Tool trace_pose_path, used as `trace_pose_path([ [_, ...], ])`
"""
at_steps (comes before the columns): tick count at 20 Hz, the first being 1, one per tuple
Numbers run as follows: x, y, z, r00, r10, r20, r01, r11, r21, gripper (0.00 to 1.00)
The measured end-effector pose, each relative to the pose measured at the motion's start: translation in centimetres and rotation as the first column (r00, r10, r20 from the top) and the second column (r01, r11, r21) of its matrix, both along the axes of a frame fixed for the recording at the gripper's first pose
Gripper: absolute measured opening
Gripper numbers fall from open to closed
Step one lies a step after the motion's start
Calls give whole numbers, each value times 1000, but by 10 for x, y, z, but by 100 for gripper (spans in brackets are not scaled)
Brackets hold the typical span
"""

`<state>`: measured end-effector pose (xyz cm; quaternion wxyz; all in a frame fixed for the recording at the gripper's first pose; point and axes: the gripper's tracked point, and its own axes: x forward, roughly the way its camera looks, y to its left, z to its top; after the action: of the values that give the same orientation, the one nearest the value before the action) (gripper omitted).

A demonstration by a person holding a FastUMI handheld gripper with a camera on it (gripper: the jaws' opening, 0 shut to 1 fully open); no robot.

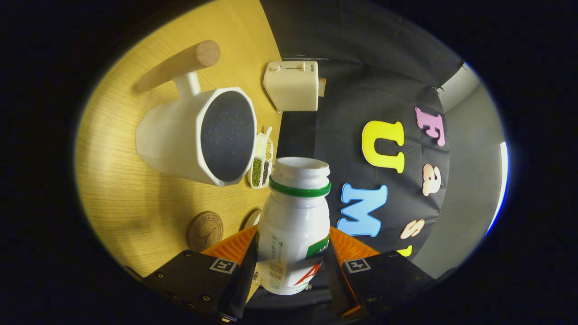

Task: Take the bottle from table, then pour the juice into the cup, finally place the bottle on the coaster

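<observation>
A white plastic bottle (pixel 293 225) with a green neck ring and no cap sits between my fingers, and my gripper (pixel 291 259) is shut on its body. The view is rolled about a quarter turn, so the bottle is tipped on its side with its open mouth just beside the rim of the cup. The cup (pixel 198 135) is a large white faceted vessel with a dark inside and a wooden handle (pixel 178 65), standing on the wooden table (pixel 117 180). A round cork coaster (pixel 205 231) lies on the table close to one finger. No juice stream is visible.
A cream toaster (pixel 292 85) stands at the table's far edge beyond the cup. A small white divided dish (pixel 262 162) with green, dark and pale grains lies between the cup and the bottle's mouth. Black cloth hangs behind the table.
</observation>
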<state>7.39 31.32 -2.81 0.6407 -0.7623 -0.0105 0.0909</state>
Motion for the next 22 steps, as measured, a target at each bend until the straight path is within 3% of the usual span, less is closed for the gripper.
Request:
trace_pose_path([
  [22,5,1,20,998,24,59,-12,981,-192,71],
])
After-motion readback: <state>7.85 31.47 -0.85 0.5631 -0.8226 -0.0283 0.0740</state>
